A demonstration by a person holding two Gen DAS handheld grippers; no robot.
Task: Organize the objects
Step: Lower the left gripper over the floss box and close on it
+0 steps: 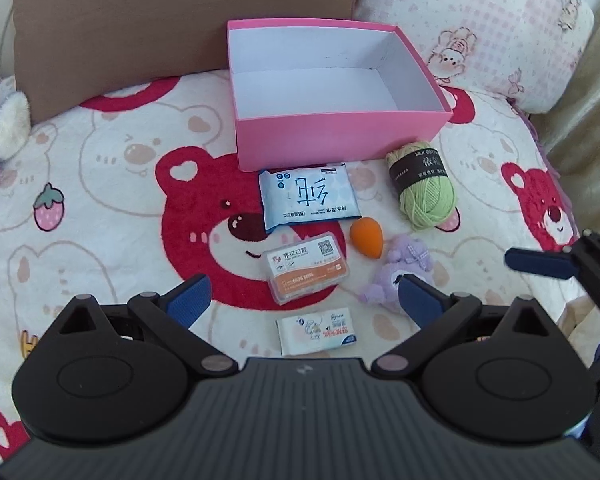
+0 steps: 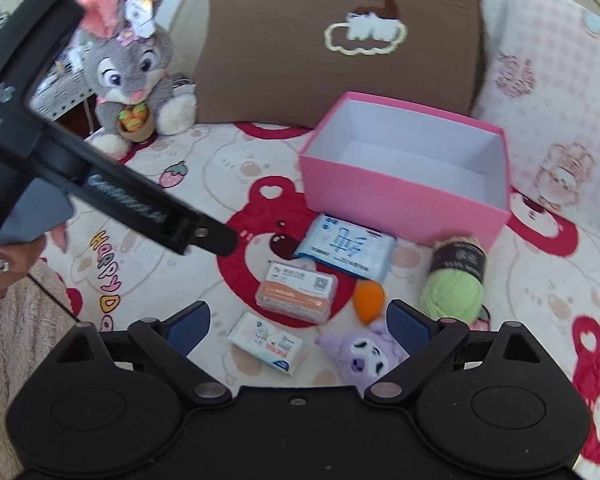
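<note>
Both grippers hover above the bear-print blanket [image 1: 100, 184], nothing picked up yet. Left gripper [image 1: 304, 292]: jaws spread wide, empty. Right gripper [image 2: 298, 320]: jaws likewise wide apart, holding nothing. The pink box [image 1: 340, 140] stands open and empty at the back, against the brown pillow [image 1: 140, 40]. In front of it lie six loose items: blue wipes pack [image 1: 308, 198] just beside the box wall, green yarn ball [image 1: 426, 192] to its right, orange sponge [image 1: 366, 238], clear card case [image 1: 306, 272], small tissue pack [image 1: 318, 330], purple plush [image 1: 396, 276]. Judgement: the step in hand is choosing and approaching a first item. Best bet is the tissue pack or plush, nearest the jaws; come straight down, straddle the short side, close only once both pads flank it, since the soft blanket may let flat packs sink and slip. The right wrist view alone shows a grey rabbit toy [image 2: 134, 68] left of the pillow and a hand [image 2: 8, 264] on the left gripper's handle; the left wrist view shows one right-gripper finger [image 1: 540, 262] at its right edge.
</note>
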